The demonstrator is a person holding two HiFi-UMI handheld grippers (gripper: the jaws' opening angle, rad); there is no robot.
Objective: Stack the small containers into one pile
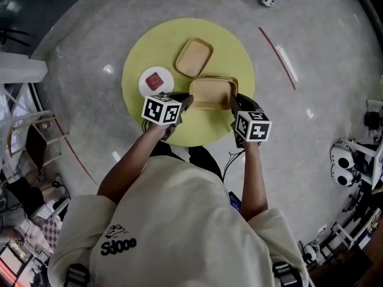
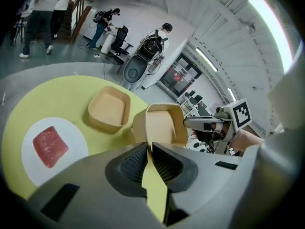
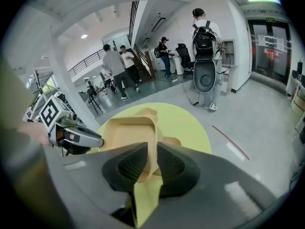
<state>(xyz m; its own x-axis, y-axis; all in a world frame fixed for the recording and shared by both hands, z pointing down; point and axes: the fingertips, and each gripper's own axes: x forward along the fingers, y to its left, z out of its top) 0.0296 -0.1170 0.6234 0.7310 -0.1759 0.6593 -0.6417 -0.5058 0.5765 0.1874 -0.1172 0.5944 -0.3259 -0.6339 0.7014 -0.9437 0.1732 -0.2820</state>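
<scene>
A tan rectangular container (image 1: 212,92) sits near the front of the round yellow table (image 1: 143,52), held from both ends. A second rim of the same kind shows just under it. My left gripper (image 1: 188,102) is shut on its left wall, which the pads pinch in the left gripper view at the container (image 2: 161,124). My right gripper (image 1: 233,102) is shut on the right wall, with the tan rim (image 3: 151,142) squeezed between its pads. Another tan container (image 1: 194,57) lies alone farther back, also visible as the container (image 2: 109,109).
A white plate (image 1: 145,84) with a red slab (image 1: 155,78) lies left of the held container, close to my left gripper. Grey floor surrounds the table. People (image 3: 117,65) and equipment stand well off in the background.
</scene>
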